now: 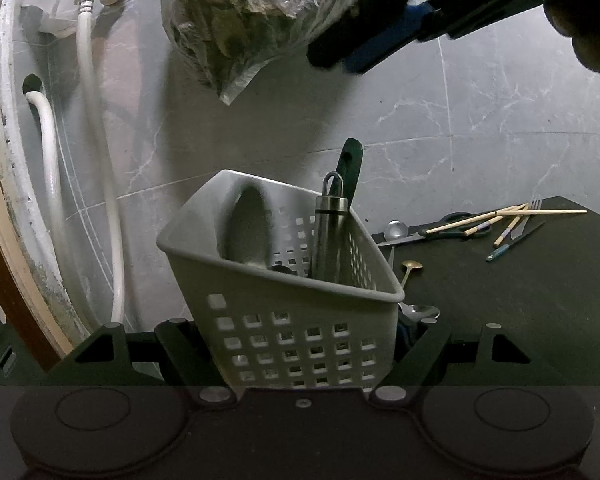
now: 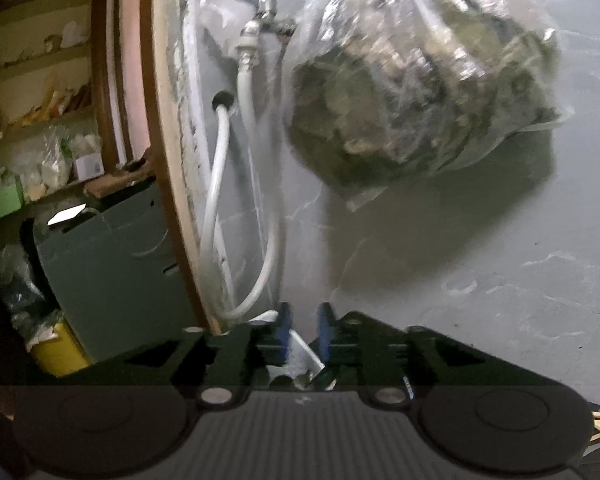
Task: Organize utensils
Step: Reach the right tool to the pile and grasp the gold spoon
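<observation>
Grey marbled wall tiles [image 1: 500,92] fill the background, with a clear bag of dark greens [image 1: 256,20] hanging on them. Below, the dark table [image 1: 520,300] carries a loose pile: scissors [image 1: 444,230], chopsticks [image 1: 512,214], spoons [image 1: 410,270]. The left gripper [image 1: 300,360] clamps the perforated grey basket [image 1: 292,312] by its lower wall; a steel bottle [image 1: 328,240] stands upright inside. The right gripper [image 2: 303,330] hovers above, blue pads slightly parted, nothing pinched between them.

basket [image 1: 284,320]: 1 | spoons [image 1: 396,230]: 3 | scissors [image 1: 452,232]: 1 | fork [image 1: 530,212]: 1 | hoses [image 1: 100,184]: 2 | bag [image 1: 256,12]: 1
</observation>
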A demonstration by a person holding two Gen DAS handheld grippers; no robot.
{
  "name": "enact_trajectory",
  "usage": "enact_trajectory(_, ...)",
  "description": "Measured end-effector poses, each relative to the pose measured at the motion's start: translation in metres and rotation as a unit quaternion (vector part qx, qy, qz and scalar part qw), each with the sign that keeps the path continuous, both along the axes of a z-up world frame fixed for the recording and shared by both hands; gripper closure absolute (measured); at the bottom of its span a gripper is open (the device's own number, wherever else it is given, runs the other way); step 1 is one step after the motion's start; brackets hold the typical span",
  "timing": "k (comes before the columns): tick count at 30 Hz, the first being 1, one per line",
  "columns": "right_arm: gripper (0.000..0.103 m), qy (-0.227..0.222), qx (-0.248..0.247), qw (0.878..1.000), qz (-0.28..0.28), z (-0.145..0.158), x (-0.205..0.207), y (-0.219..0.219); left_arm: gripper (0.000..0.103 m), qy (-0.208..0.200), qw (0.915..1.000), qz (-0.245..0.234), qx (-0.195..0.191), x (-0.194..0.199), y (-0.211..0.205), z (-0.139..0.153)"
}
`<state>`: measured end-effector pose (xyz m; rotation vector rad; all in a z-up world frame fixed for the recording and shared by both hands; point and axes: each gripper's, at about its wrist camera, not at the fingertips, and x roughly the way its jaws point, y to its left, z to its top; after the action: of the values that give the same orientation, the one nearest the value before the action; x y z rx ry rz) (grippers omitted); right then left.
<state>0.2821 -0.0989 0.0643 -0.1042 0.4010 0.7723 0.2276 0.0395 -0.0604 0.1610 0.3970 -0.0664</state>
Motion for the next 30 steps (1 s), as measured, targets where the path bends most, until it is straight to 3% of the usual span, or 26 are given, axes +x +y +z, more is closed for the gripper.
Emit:
enact_trajectory(10, 0.011, -0.013, 0.042, 0.994, -0.102, 0.006, 0.013, -0.057, 0.024, 0.006, 1.0, 0.002, 0.001, 0.0, 0.001, 0.001)
enact_trajectory(12, 0.006, -0.007, 0.04, 0.991, -0.129, 0.0, 0.018, -0.068, 0.023, 0.009, 1.0, 0.004, 0.002, 0.0, 0.001, 0.002)
enact_trajectory(17, 0.0, 0.045, 0.023, 0.983, -0.179, -0.027, 0.032, -0.091, 0.023, 0.017, 0.9998, 0.011, 0.003, -0.002, 0.003, 0.003)
enact_trajectory(21, 0.0, 0.112, 0.01, 0.972, -0.205, -0.059, 0.046, -0.1, 0.023, 0.027, 0.9994, 0.019, 0.012, -0.002, 0.002, 0.004)
enact_trajectory(30, 0.0, 0.206, 0.005, 0.957, -0.203, -0.117, 0.065, -0.104, 0.022, 0.048, 0.9978, 0.039, 0.024, 0.0, -0.003, 0.006)
